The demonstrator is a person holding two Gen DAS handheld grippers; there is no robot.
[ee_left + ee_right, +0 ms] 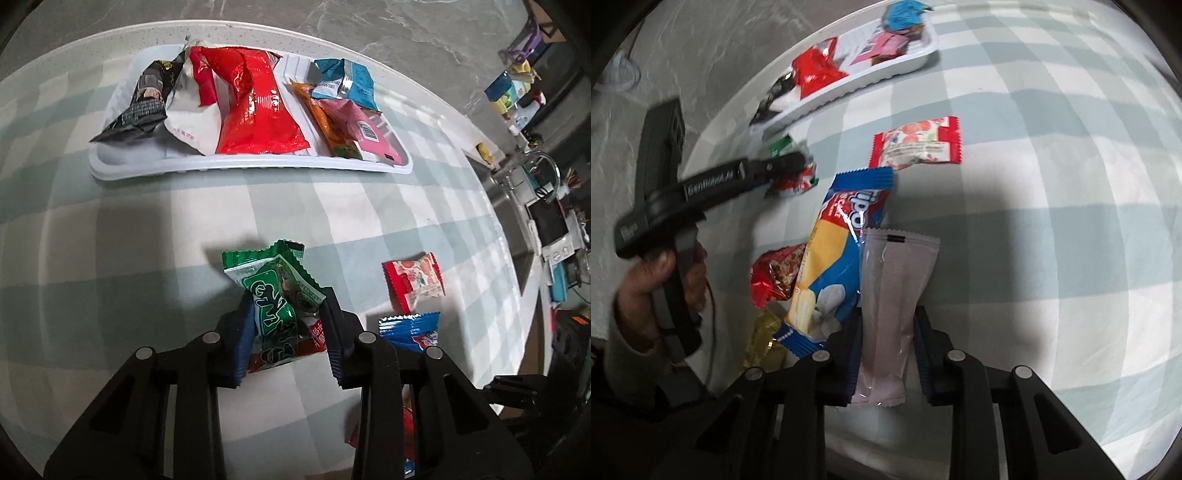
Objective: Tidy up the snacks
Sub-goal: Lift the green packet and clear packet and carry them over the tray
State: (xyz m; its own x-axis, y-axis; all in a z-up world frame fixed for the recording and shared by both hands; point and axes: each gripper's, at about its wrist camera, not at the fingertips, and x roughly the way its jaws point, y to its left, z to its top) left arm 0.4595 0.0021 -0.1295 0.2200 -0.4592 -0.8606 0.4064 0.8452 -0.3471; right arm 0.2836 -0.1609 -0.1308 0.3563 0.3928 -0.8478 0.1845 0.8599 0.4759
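Note:
My left gripper [286, 314] is shut on a green snack packet [275, 295] and holds it above the checked tablecloth. It also shows in the right wrist view [792, 170], held by a hand. My right gripper [886, 328] is shut on a pale pink-grey wrapper [897, 291] and holds it over the cloth. A white tray [243, 168] at the far side holds a large red bag [255, 110], a black packet [144, 99], a blue packet [345, 79] and a pink packet [364, 131].
Loose on the cloth are a red-and-white fruit candy packet [918, 144], a blue-and-yellow wafer packet [834, 254], a red crinkled packet [775, 273] and a gold one [764, 339]. The table edge and a cluttered counter [535, 206] lie to the right.

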